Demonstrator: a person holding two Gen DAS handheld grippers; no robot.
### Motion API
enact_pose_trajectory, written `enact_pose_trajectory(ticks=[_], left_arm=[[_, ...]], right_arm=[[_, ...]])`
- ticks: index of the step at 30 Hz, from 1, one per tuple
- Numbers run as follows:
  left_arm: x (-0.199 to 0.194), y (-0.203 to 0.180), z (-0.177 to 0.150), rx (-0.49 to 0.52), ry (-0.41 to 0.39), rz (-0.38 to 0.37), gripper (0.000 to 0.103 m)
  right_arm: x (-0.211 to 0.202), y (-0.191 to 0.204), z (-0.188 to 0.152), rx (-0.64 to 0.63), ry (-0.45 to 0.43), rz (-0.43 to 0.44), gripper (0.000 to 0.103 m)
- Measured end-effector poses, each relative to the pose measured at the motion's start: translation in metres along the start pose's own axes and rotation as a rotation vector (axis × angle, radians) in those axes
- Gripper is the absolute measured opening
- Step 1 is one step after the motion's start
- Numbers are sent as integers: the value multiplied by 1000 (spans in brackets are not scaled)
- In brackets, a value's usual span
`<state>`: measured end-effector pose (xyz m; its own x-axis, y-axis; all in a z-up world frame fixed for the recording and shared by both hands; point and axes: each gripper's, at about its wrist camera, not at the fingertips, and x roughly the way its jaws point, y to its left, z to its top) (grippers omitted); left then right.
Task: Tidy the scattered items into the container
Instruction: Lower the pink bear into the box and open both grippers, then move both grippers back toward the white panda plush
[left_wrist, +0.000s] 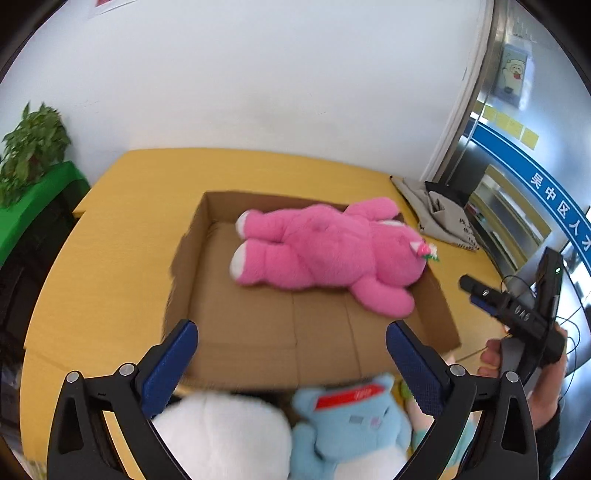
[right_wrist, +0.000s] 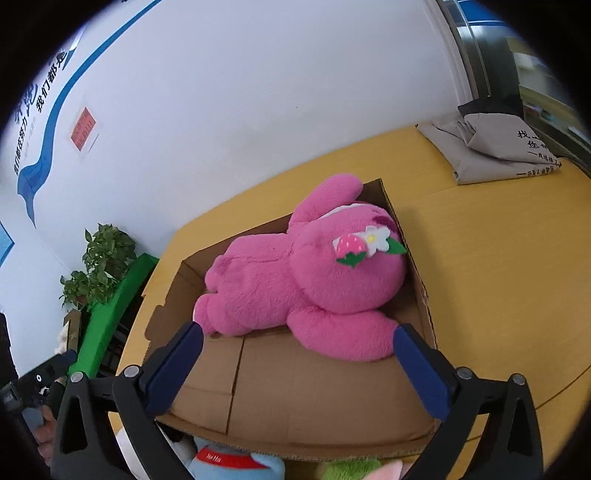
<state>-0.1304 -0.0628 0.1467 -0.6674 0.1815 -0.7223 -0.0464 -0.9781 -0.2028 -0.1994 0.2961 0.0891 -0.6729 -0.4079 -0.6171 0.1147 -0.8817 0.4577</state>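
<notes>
A pink plush bear (left_wrist: 325, 251) lies on its side inside an open cardboard box (left_wrist: 295, 343) on the yellow table. My left gripper (left_wrist: 291, 328) hovers open over the box's near edge, nothing between its blue pads. Under it, in front of the box, lie a white plush (left_wrist: 221, 435) and a light blue plush (left_wrist: 354, 417). In the right wrist view, my right gripper (right_wrist: 299, 332) is open and empty above the box floor (right_wrist: 295, 387), close to the pink bear's (right_wrist: 314, 280) arm. The blue plush (right_wrist: 229, 461) peeks out below the box edge.
A folded grey cloth bag (left_wrist: 439, 214) lies at the table's far right corner. A potted plant (left_wrist: 29, 147) stands on a green stand to the left. A white wall runs behind the table (left_wrist: 110, 240). A hand holds the right gripper (left_wrist: 476, 291) at the box's right side.
</notes>
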Motion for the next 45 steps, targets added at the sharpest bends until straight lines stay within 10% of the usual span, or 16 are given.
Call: enact_pose_trajectory(ticks=[17, 45], left_arm=[[-25, -19, -108, 61, -24, 117, 103], [-38, -30, -117, 79, -66, 66, 103]], right_arm=[[-73, 56, -78, -272, -96, -200, 103], [-98, 88, -131, -357, -114, -274, 103]])
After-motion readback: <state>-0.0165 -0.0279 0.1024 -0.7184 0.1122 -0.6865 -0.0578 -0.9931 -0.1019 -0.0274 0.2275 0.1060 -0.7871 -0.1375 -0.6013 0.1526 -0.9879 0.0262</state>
